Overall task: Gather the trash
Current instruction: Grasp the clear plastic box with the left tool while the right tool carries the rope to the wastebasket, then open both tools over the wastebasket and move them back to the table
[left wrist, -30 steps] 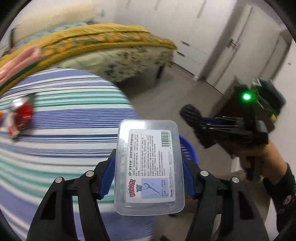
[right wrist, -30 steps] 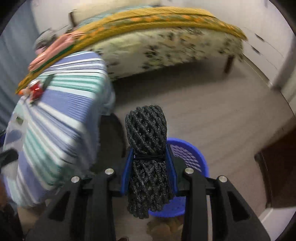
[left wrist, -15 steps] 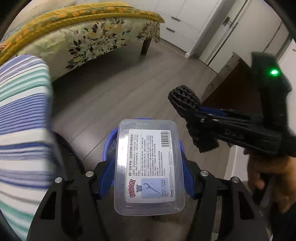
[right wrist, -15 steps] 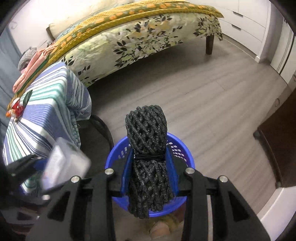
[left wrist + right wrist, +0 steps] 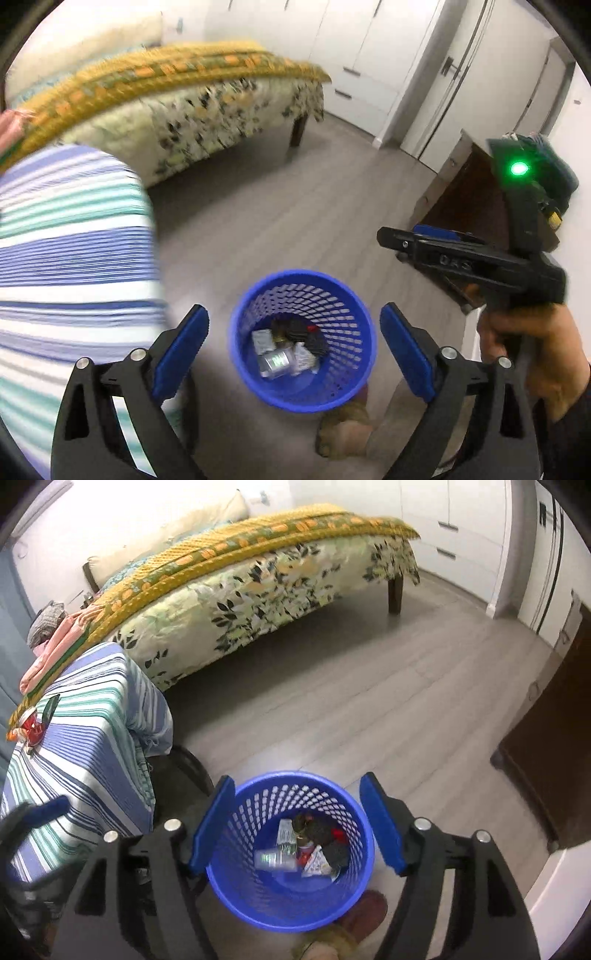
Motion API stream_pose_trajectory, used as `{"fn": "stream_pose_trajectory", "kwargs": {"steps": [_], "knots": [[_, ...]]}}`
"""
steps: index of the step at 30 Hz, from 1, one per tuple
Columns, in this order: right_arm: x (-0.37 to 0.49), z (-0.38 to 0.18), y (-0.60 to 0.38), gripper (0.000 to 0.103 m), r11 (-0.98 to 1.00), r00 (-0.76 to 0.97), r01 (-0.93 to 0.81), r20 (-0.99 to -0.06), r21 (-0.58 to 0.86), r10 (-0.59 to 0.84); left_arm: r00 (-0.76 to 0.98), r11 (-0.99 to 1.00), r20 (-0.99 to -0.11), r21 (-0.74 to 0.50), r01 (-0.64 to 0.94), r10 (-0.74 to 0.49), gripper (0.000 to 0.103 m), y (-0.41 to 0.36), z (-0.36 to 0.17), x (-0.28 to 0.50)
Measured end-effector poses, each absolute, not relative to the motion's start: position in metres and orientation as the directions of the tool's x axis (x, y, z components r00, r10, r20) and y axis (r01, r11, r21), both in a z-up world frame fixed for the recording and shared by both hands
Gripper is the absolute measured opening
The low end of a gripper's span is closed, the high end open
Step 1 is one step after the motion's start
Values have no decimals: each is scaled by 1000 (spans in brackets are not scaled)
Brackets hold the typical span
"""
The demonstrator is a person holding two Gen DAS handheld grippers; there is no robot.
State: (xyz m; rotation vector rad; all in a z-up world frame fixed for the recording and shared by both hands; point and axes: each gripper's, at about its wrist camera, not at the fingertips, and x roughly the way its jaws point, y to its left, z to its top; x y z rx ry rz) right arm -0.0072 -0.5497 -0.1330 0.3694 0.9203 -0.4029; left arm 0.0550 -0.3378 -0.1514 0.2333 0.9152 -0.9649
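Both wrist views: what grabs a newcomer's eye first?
The blue basket on the grey floor, bottom centre of both views, with a heap of trash at its bottom. Both grippers hang over it, jaws just opened with nothing between them: left gripper, right gripper. Behind stands the flowered bed, and left of the basket the striped cloth.

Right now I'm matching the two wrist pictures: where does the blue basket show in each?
Left wrist: blue basket low and centre, between the left gripper fingers.
Right wrist: blue basket bottom centre, between the right gripper fingers.
Shared landmark: the striped tablecloth, left of it.
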Motion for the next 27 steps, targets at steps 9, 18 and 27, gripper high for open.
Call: {"fn": "stream_pose_trajectory", "kwargs": {"steps": [9,18,27], "knots": [[18,-110,-478,71,939,645,343,-729,6,-230,447,763,-774,-71,642,-448,96,-194,-149,95],[61,-117,-324,71,1000,700,22,-714,11,-8,535,908,-804,-14,419,-260,98,-41,-168,148],[108,-136,-224,71,987,629,-156,-767,38,129,533,929,-821,10,371,-204,98,7,-175,181]]}}
